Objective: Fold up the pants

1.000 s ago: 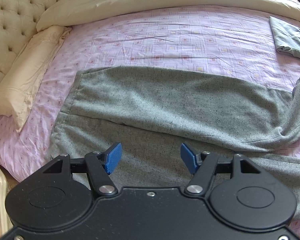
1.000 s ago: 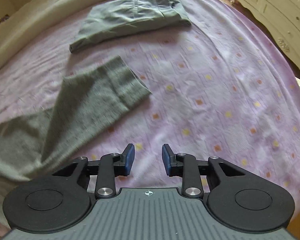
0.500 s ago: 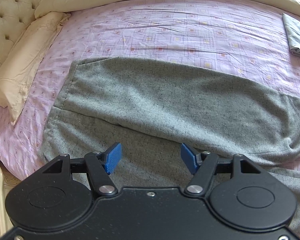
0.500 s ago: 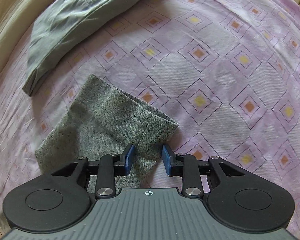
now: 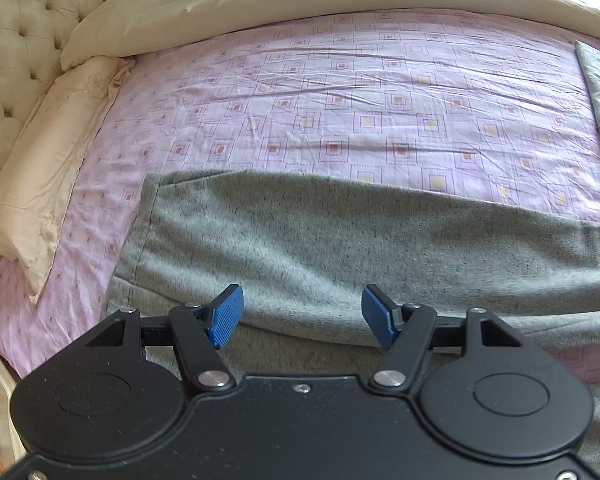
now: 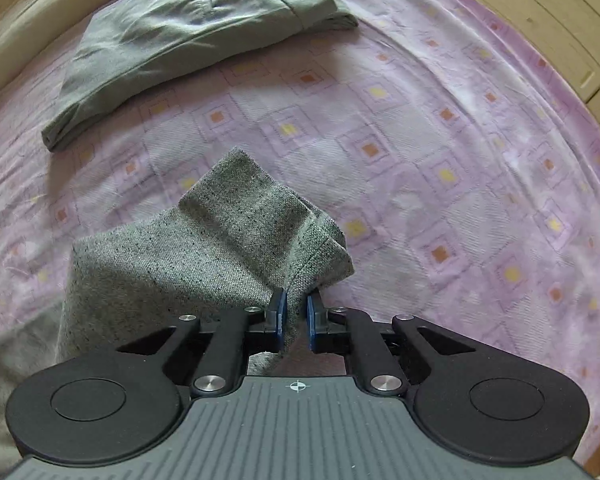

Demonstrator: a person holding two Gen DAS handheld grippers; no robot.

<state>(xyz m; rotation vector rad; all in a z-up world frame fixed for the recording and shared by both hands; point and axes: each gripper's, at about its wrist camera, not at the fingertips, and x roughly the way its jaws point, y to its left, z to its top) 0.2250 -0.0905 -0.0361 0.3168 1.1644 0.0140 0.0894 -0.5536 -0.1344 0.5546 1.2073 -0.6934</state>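
Two legs of grey pants (image 5: 340, 248) stacked lengthwise along near edge of bed (image 5: 340, 120). Right gripper (image 6: 296, 320) jaws closing, cuff pinched between. Left gripper (image 5: 302, 316) jaws apart above waist end. Crosswise folds left.

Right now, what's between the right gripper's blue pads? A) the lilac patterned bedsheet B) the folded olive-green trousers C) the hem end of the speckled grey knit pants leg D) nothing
C: the right gripper has its jaws closing on the bunched hem of the speckled grey knit pants; the folded olive-green trousers lie apart, farther up the lilac patterned bedsheet.
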